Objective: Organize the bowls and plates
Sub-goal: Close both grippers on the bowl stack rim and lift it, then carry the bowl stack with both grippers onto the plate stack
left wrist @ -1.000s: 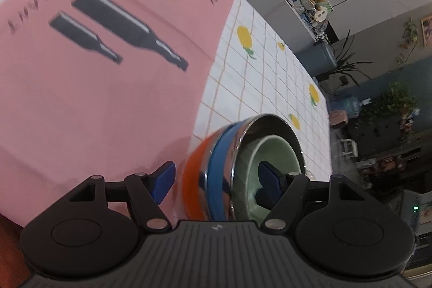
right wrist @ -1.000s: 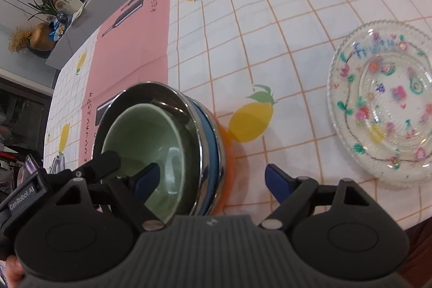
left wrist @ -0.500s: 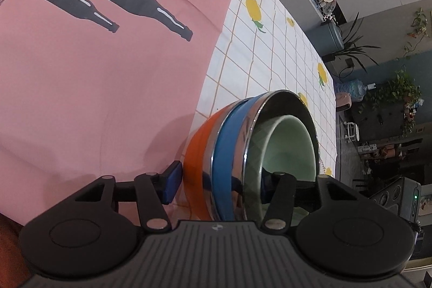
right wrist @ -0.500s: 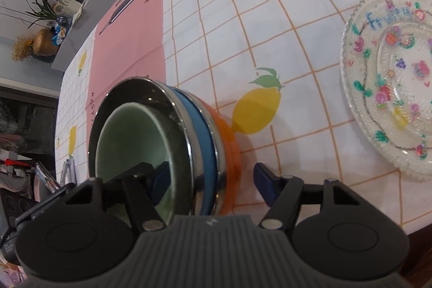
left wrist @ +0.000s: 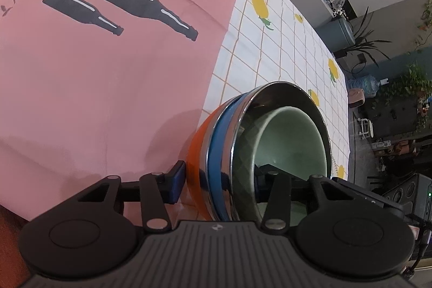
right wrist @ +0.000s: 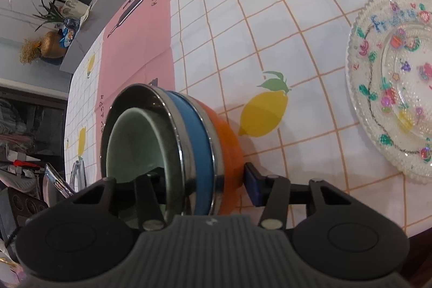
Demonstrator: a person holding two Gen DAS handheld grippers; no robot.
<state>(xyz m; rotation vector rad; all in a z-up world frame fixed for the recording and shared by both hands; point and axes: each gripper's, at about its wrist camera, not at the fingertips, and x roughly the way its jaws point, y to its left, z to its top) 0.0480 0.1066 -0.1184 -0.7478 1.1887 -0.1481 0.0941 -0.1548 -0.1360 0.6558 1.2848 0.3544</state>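
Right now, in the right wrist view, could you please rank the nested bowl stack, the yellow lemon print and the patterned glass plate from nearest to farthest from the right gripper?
1. Nested bowl stack, between the right gripper's jaws.
2. Yellow lemon print, just beyond, right.
3. Patterned glass plate, far right.

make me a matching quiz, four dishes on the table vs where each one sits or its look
Things:
1. green bowl
2. orange bowl
3. blue bowl
4. glass plate

Descriptions:
a. outermost of the nested stack
b. alone on the checked cloth, painted with flowers
c. innermost of the stack
d. between the steel bowl and the orange one

Pairs: 1-c, 2-a, 3-d, 4-b
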